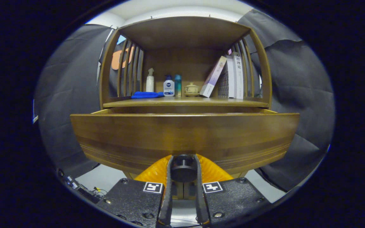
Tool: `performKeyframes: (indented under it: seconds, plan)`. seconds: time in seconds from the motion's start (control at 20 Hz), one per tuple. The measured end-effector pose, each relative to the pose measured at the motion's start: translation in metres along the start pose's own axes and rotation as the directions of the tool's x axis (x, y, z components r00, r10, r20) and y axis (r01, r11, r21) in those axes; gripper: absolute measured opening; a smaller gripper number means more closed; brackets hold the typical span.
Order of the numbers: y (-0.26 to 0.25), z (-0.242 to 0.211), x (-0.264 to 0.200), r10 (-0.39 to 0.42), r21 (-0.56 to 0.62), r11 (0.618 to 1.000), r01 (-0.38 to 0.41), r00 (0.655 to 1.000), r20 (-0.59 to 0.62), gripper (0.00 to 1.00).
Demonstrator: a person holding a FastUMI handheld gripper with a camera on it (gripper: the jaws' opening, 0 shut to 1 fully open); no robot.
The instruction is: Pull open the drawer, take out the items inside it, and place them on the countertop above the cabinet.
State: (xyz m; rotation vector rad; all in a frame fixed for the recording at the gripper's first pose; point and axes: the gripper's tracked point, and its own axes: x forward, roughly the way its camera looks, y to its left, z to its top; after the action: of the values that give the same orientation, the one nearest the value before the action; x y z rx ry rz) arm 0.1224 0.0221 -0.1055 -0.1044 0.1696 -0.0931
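The wooden drawer (182, 136) stands pulled out from the cabinet, its wide front panel facing me. At the panel's lower middle sits a round dark knob (183, 169), and my gripper (183, 171) is shut on it, one black finger pressing each side. The orange finger bodies (152, 172) flank the knob. The drawer's inside is hidden behind its front panel, so its contents cannot be seen. Just above the drawer runs the wooden countertop (185, 102).
On the countertop stand a folded blue cloth (146, 94), a white spray bottle (150, 80), a white-and-blue bottle (169, 87), a teal bottle (178, 85), a small lidded pot (191, 89) and leaning books (230, 77). Slatted sides and a top board enclose the shelf. Cables (84, 190) lie on the floor.
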Motion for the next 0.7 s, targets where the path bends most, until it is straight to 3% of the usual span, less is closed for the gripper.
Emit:
performKeyframes:
  seconds: [0.7]
  plan:
    - [0.005,-0.026,-0.064,0.066,-0.019,0.998,-0.066,0.998,-0.025,0.33]
